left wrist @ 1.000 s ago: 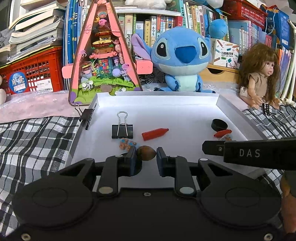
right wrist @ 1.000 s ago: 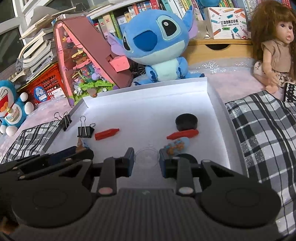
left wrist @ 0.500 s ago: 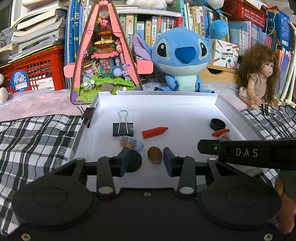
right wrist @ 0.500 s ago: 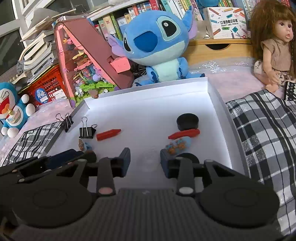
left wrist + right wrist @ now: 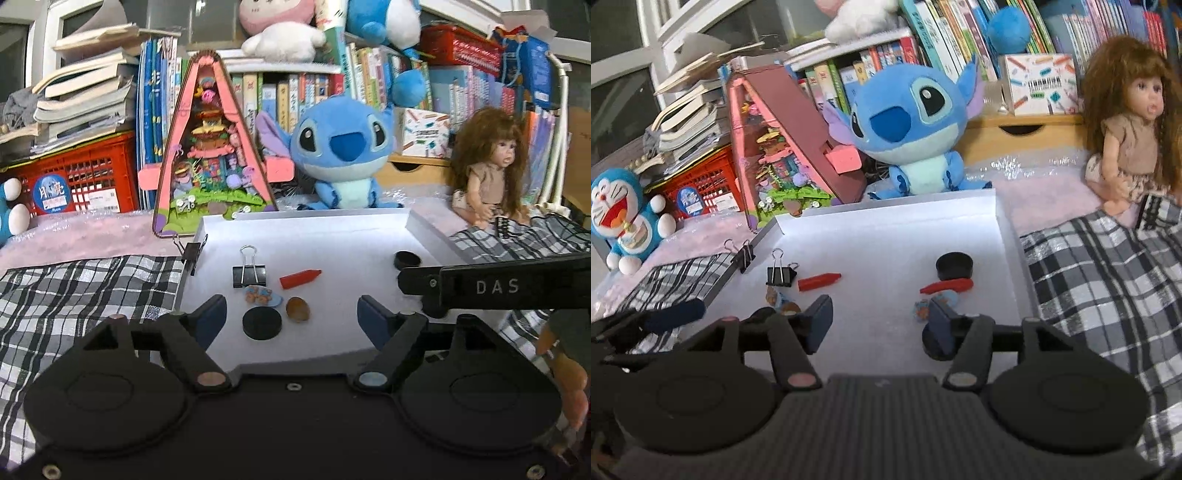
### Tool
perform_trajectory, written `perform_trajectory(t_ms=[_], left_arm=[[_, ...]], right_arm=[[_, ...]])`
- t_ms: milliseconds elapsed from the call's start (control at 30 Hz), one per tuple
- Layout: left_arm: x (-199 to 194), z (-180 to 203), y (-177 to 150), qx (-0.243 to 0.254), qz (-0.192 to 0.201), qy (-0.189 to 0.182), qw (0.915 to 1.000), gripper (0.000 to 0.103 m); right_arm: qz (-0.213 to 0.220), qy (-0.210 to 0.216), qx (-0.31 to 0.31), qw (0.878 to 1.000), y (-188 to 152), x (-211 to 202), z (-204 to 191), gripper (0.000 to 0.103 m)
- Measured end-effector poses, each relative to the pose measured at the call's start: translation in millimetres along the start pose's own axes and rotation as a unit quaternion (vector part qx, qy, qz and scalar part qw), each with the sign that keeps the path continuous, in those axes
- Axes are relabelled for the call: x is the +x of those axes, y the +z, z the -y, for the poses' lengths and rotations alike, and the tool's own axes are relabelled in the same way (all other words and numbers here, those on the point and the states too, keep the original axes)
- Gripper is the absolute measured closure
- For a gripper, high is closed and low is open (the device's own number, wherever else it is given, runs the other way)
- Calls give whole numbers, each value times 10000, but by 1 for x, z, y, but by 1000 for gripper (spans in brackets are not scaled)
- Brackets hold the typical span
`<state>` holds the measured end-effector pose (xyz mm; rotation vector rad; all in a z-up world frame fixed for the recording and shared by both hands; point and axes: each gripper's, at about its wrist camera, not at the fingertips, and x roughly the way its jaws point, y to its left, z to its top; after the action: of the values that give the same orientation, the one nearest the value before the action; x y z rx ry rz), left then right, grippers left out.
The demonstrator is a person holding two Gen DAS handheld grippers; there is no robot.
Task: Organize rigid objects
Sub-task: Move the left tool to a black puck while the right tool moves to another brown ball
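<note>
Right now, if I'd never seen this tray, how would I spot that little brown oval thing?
Find the white tray in front of the blue plush. Near its front left lies a cluster: a binder clip, a red crayon and a black disc. The brown oval piece lies just right of that disc, the only brown, egg-shaped thing there.

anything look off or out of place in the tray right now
Nothing is spilled or damaged. One binder clip is clamped on the white tray's left wall, while another binder clip lies inside.
</note>
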<state>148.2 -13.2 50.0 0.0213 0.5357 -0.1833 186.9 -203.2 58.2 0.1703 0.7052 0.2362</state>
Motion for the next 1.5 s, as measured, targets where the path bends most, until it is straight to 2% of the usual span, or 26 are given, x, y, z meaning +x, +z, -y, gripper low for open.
perform_trajectory(t_ms=[200, 533, 833, 1267, 1500], left_arm=[[-26, 3, -10, 11, 9, -158, 9999, 25], [-60, 19, -41, 198, -62, -377, 9991, 24], [-77, 32, -69, 191, -222, -564, 9980, 23], [-88, 51, -97, 468, -282, -767, 9956, 23], [-93, 56, -105, 592, -292, -1021, 9926, 33]], right_arm=[[209, -89, -508, 9985, -7, -27, -7, 26], [506, -193, -952, 9940, -31, -66, -7, 23], [605, -320, -1122, 9913, -68, -93, -2, 22], [768, -535, -1171, 9887, -110, -119, 5, 22], [783, -698, -1256, 9865, -132, -130, 10, 22]])
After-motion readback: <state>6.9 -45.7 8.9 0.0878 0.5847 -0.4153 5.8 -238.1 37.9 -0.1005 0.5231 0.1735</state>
